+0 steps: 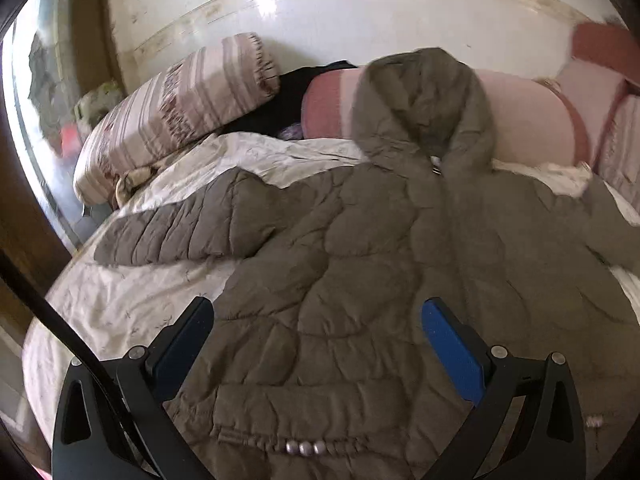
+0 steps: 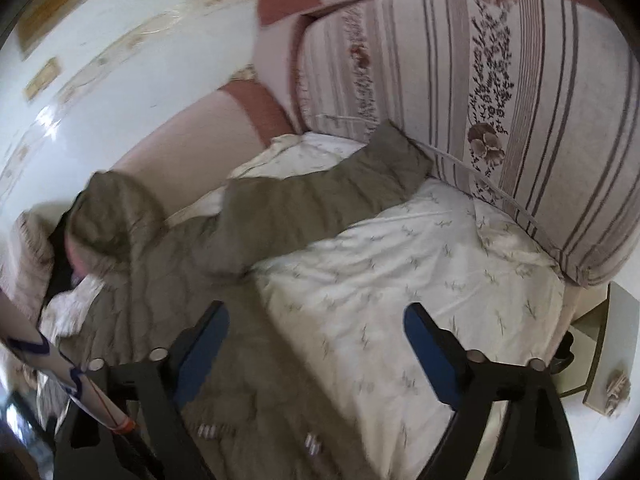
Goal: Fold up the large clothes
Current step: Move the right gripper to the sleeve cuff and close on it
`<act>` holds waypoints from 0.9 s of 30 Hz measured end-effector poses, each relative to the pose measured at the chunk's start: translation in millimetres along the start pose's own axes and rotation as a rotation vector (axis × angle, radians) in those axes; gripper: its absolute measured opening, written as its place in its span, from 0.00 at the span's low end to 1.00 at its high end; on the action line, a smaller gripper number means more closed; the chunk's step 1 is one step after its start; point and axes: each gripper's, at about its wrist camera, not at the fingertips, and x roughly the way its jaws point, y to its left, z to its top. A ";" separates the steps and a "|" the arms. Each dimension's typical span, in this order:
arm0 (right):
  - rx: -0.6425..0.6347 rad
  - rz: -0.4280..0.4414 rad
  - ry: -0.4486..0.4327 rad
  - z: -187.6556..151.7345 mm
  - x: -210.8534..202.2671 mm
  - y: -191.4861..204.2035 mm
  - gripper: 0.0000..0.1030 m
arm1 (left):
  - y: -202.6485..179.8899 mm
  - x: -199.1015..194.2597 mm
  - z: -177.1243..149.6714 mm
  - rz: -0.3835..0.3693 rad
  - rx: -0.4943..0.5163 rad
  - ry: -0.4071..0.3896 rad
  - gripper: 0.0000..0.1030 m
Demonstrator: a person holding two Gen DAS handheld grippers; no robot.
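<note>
— While the quilted olive jacket (image 1: 360, 264) lies spread flat on the bed's white crinkled sheet (image 2: 420, 280), hood (image 1: 424, 108) against pink cushions, what do the tongs hold?
— Nothing. Left tongs (image 1: 318, 344) gape wide over the puffy hem; right tongs (image 2: 316, 344) stand open above its edge and sheet.

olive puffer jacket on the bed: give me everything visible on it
The jacket is olive-brown, quilted and puffy, seemingly a thin synthetic shell. It lies spread flat, front up and zipped, on the white patterned bedsheet. Its hood rests against the pink bolster. One sleeve stretches out sideways, the other sleeve reaches toward the striped floral cushion. Silver snaps sit near the hem. Neither gripper touches it.
</note>
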 end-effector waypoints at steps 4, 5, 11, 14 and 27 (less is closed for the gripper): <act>0.083 -0.042 -0.010 33.5 40.1 -26.4 0.79 | 5.5 14.9 2.7 -0.012 -0.003 0.039 1.00; 0.109 -0.047 -0.017 42.7 51.2 -39.2 0.79 | 6.5 14.5 2.8 -0.009 -0.005 0.037 1.00; 0.222 -0.073 0.030 83.3 111.2 -93.7 0.77 | 9.6 12.6 3.1 -0.006 -0.026 0.030 1.00; 0.252 -0.088 0.042 91.9 134.9 -111.5 0.75 | 10.0 14.9 3.6 0.005 -0.036 0.030 1.00; 0.260 -0.187 0.007 120.4 205.8 -135.1 0.74 | -1.1 28.8 1.9 0.039 -0.006 0.040 1.00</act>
